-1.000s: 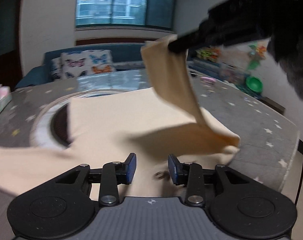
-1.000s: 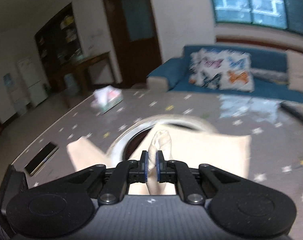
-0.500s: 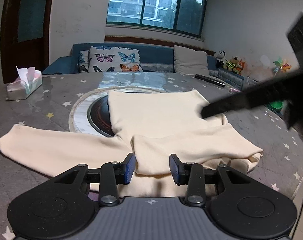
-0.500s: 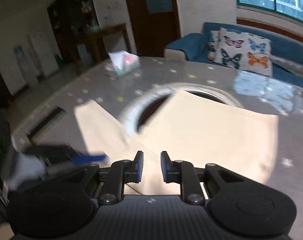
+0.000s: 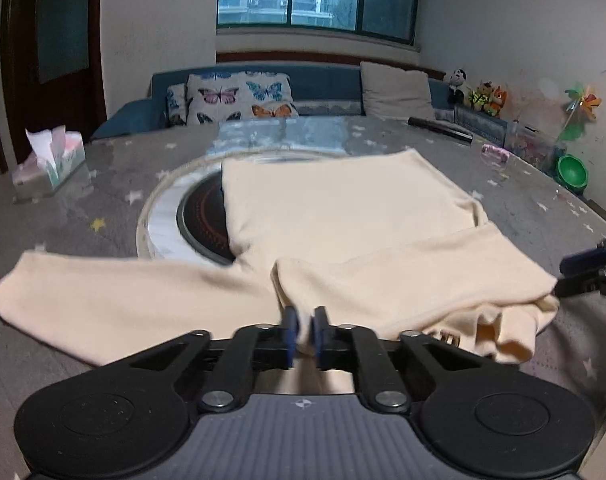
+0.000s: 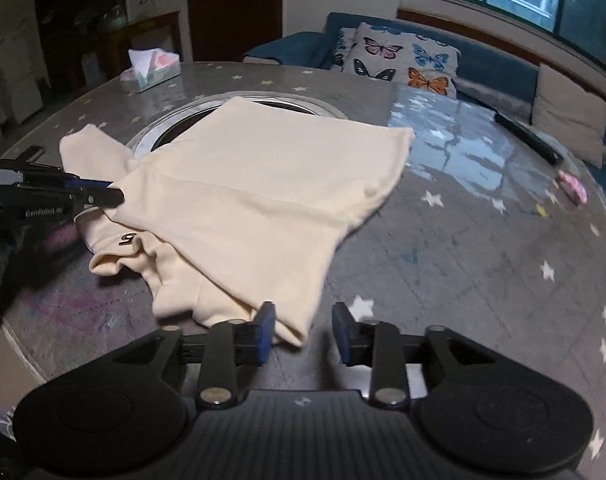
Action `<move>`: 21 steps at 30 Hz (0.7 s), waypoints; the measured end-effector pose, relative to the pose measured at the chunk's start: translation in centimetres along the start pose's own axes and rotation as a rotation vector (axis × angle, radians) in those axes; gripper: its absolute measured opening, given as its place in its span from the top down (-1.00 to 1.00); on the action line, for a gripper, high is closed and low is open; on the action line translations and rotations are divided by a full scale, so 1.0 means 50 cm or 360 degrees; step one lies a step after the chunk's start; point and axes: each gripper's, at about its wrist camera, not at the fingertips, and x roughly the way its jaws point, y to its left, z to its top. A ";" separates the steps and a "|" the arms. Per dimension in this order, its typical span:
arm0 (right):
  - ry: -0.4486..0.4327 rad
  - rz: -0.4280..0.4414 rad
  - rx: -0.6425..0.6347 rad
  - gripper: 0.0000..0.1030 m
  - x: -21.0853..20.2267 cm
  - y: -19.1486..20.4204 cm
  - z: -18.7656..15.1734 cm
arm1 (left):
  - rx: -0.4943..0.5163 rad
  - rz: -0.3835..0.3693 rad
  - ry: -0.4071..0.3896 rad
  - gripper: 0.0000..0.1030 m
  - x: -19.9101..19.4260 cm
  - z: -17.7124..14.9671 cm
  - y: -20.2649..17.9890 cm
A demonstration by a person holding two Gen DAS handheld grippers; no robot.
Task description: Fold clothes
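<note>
Jaws of the left gripper [image 5: 303, 330] pinch the cream long-sleeved knit top [image 5: 343, 216] at its 6 o'clock edge on the grey star-print worktop [image 5: 115, 168], while the right gripper [image 6: 303, 326], jaws opening with only a corner between them, should clear before any lift.

Star-patterned table [image 6: 443, 248] bears cream garment [image 6: 263, 184], tissue box [image 6: 153, 66], remote [image 6: 529, 138].

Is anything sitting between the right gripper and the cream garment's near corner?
Nothing visible. The right gripper, jaws opening, has the cream garment corner lying just inside its left pad, on bare table.
</note>
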 end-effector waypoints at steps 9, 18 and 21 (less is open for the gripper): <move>-0.0019 -0.0018 -0.0028 0.37 0.012 -0.001 -0.009 | 0.0061 0.0038 -0.0199 0.91 -0.036 0.080 -0.014; -0.0100 0.0008 -0.0129 0.38 0.011 0.005 0.043 | 0.0073 0.0092 0.0067 0.81 0.012 0.015 0.008; -0.0116 0.0030 -0.0136 0.39 0.041 0.006 0.077 | 0.0047 0.0068 0.0000 0.77 -0.001 0.032 0.009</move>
